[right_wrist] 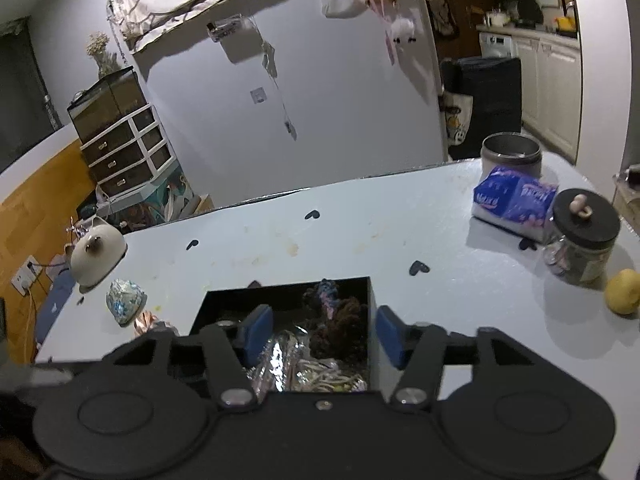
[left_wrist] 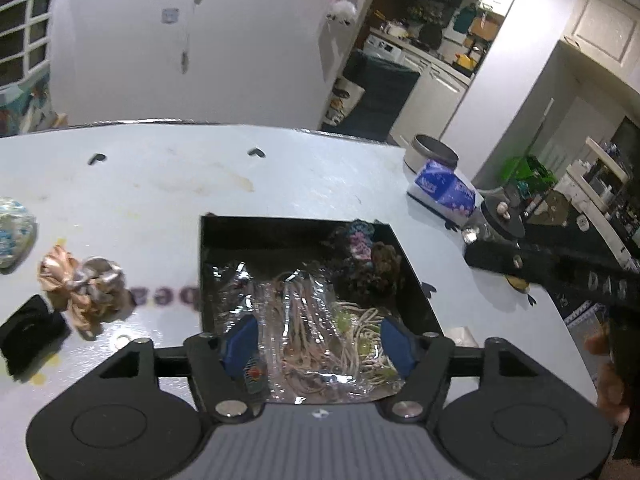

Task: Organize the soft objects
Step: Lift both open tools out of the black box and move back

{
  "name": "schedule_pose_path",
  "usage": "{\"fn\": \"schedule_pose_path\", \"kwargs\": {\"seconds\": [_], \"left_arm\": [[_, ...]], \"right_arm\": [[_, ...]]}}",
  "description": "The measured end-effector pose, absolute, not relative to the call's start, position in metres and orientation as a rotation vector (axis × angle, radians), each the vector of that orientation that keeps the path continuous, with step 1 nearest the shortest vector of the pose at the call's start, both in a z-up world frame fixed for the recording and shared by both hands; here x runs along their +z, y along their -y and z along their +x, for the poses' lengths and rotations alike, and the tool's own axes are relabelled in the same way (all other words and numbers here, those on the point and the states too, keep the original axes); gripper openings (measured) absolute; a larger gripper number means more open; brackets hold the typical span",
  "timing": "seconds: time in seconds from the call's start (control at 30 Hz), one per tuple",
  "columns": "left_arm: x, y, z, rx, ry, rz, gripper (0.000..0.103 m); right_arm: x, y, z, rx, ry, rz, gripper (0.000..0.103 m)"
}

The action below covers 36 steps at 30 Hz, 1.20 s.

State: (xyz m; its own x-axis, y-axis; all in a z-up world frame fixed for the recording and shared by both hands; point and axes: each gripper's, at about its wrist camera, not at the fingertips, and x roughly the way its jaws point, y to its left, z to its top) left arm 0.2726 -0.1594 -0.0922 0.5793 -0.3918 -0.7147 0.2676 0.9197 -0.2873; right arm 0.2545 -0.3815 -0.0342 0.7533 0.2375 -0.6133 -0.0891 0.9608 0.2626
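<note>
Your left tool (left_wrist: 314,342) and right tool (right_wrist: 318,334) hover open, empty, over the black box (left_wrist: 412,268); next, fetch the satin scrunchies (left_wrist: 82,286).

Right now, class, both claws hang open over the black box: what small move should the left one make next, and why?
Probably swing the left claw leftward toward the satin scrunchies. It is open and holds nothing, the black box already holds hair ties and scrunchies, and the satin ones lie loose on the table, left of the box, on that claw's side.
</note>
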Motion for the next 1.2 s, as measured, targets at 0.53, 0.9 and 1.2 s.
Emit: {"fn": "schedule_pose_path", "kwargs": {"seconds": [0.53,0.9,1.2], "left_arm": [[-0.074,0.131,0.221,-0.243,-0.769,-0.135,0.103],[-0.074,0.12,0.194,-0.2,-0.683,-0.126,0.103],[-0.074,0.105,0.185,-0.188,-0.653,-0.13,0.103]], "right_arm": [[-0.038,0.383,0.188,0.131,-0.604,0.112,0.093],[-0.045,0.385,0.168,0.092,-0.563,0.099,0.103],[-0.055,0.375,0.159,0.071,-0.54,0.081,0.103]]}}
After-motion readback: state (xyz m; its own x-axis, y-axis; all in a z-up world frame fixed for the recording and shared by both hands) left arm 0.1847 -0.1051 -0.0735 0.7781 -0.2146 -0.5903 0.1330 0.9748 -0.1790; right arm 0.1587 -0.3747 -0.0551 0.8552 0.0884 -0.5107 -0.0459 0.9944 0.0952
